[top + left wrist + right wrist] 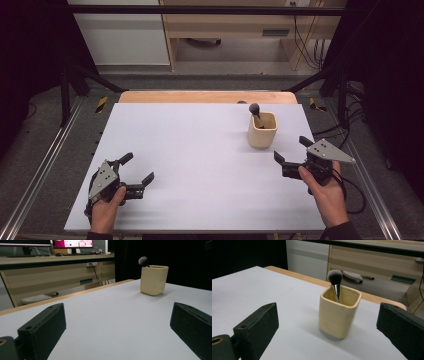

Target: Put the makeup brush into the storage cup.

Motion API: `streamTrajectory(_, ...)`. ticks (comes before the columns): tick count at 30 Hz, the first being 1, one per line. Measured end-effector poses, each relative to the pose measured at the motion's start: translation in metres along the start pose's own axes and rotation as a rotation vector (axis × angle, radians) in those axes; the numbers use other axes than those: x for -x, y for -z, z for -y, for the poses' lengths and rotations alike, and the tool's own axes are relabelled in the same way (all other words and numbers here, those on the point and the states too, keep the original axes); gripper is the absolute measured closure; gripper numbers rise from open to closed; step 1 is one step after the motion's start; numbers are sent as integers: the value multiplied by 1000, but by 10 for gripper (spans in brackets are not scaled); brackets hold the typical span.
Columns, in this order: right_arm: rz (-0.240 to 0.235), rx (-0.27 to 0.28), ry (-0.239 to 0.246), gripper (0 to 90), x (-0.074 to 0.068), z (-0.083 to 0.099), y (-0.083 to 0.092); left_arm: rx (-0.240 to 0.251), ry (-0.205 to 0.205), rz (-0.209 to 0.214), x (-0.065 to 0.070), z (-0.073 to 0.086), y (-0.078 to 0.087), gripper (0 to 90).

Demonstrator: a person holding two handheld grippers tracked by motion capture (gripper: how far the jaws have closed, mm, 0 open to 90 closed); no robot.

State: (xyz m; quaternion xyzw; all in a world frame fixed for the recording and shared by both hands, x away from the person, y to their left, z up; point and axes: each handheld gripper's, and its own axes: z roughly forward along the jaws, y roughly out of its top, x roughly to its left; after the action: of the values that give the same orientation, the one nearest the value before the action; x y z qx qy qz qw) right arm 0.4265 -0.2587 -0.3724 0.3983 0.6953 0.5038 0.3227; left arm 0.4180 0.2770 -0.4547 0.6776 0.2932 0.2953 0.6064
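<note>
Brush (335, 277) stands in the cup (339, 312), just ahead of my right claw (292, 152), wide open w/ nothing, so I can grab. Left claw (138, 167) far off, open too.

Brush (335, 280) in cup (338, 315); cup on table (190, 165)

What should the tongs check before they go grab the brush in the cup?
1. Right tongs open: ok, jaws wide apart.
2. Left tongs open and out of the way: ok, far from the cup.
3. Cup upright on the table: ok.
4. Brush reachable: ok, its fluffy head sticks up above the rim, handle down inside.
5. Path from the right tongs to the cup free: ok, bare table between.
6. How long the handle is inside the cup: cannot tell.
</note>
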Motion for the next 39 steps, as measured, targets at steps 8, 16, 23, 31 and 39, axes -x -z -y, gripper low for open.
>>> streamTrajectory(8,0,-19,20,46,-2,9,6,1,2,-1,0,0,1,0)
streamTrajectory(16,-8,-11,22,46,-4,22,12,1,2,-2,0,0,1,0)
streamTrajectory(23,-14,6,5,48,-3,39,12,1,3,-2,0,0,1,0)
streamTrajectory(31,3,28,-11,48,0,54,11,1,4,-2,0,0,2,0)
streamTrajectory(39,-2,51,-34,42,2,67,9,-2,2,-2,1,1,3,0)
